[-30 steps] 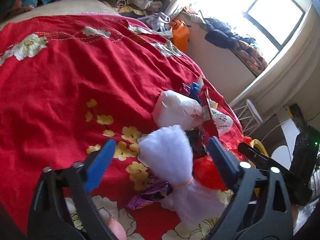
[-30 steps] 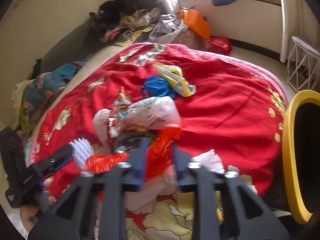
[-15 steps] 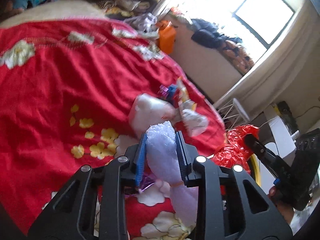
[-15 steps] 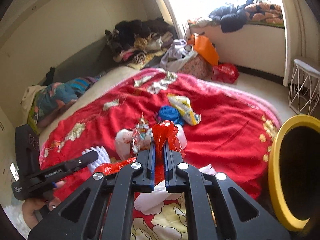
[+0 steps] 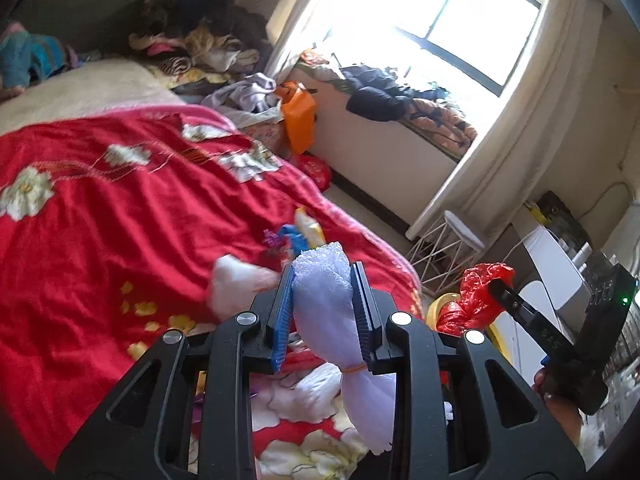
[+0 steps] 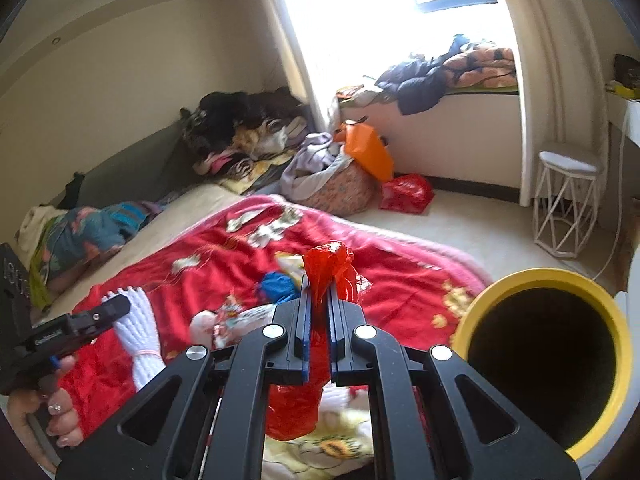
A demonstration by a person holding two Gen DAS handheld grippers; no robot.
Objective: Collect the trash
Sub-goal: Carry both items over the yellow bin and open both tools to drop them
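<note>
Left gripper (image 5: 321, 300) fingers clamp white foam wrap (image 5: 322, 280) above red blanket (image 5: 100, 220).

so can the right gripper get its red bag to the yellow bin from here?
Probably yes. The right gripper is shut on the red plastic bag, and the yellow bin sits just beside it, mouth open and facing up, with nothing visible between them.

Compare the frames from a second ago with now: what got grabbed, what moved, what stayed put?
The left claw closed on the white foam net and lifted it off the red blanket. The right claw, already shut on the red plastic bag, raised it too. The blue and yellow wrappers, the white bag and the yellow-rimmed bin stayed put.
</note>
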